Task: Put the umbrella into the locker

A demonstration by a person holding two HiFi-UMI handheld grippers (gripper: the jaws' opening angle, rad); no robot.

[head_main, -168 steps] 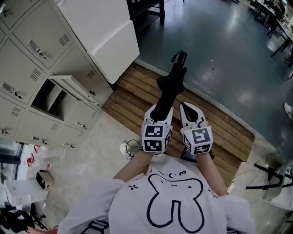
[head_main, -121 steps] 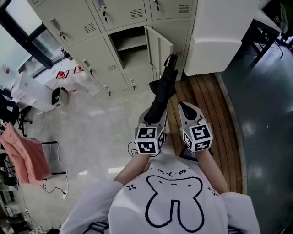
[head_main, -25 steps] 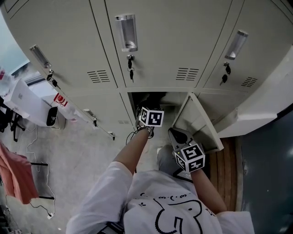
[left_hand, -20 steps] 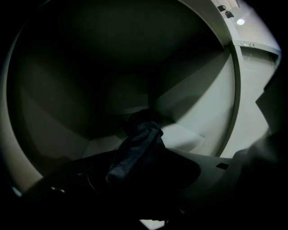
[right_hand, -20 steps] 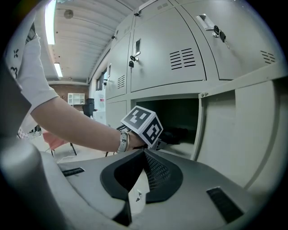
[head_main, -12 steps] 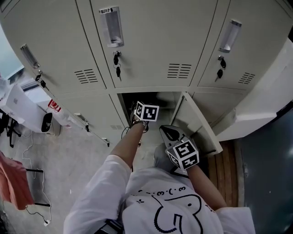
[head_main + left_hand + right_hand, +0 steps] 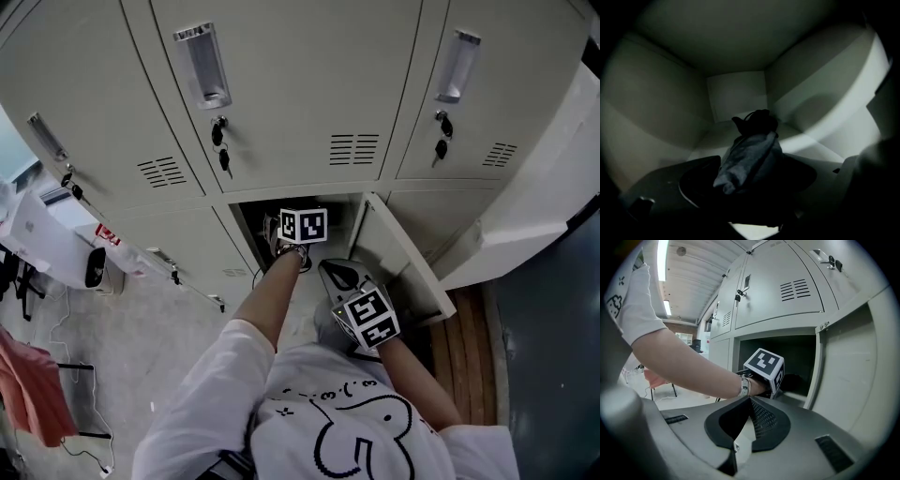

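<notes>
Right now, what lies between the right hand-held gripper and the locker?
The person's left forearm and its marker cube, seen in the right gripper view.

left hand-held gripper [image 7: 301,226]: inside open locker [image 7: 246,223] | right hand-held gripper [image 7: 341,277]: outside, beside door [image 7: 399,259]

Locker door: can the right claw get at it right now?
Probably yes. The open door hangs just beside the right claw, with nothing between them; the left arm reaches into the locker on the claw's other side.

One umbrella [image 7: 750,159], two tongs [image 7: 764,190] [image 7: 749,413], one open locker [image 7: 736,96], one person [image 7: 281,412].
</notes>
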